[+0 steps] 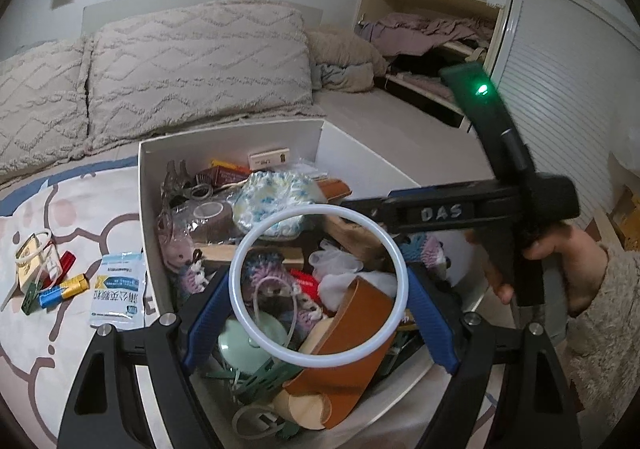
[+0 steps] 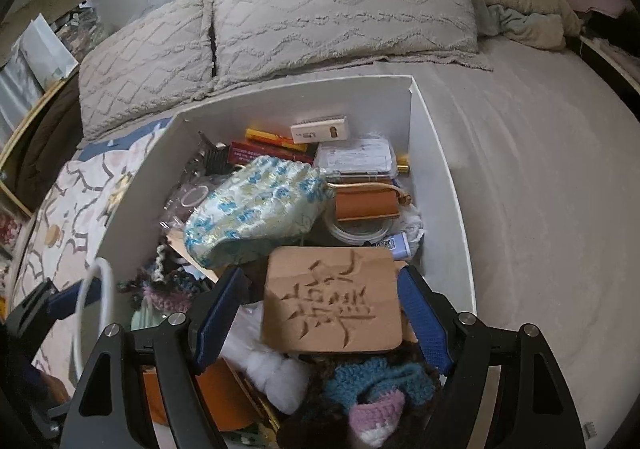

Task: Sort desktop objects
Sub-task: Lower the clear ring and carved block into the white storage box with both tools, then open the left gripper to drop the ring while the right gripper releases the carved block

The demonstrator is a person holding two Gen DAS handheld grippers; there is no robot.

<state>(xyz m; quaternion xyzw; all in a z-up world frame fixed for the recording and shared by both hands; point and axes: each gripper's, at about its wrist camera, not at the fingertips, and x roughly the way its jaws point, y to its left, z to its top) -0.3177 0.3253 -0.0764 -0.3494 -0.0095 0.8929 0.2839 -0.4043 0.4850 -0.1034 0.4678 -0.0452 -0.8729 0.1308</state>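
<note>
My left gripper is shut on a white plastic ring, its blue pads pressing the ring's two sides above the near end of a white box. The ring also shows at the left edge of the right wrist view. My right gripper hangs over the same box, open. A carved wooden board lies between its fingers, with a gap on the left side. The box is full of clutter: a blue-patterned pouch, a brown leather piece, crochet items and tape rolls.
Left of the box, on a patterned blanket, lie a white sachet, batteries and a red item. Pillows sit behind the box. Bare bedsheet spreads to its right. A hand holds the right gripper's handle.
</note>
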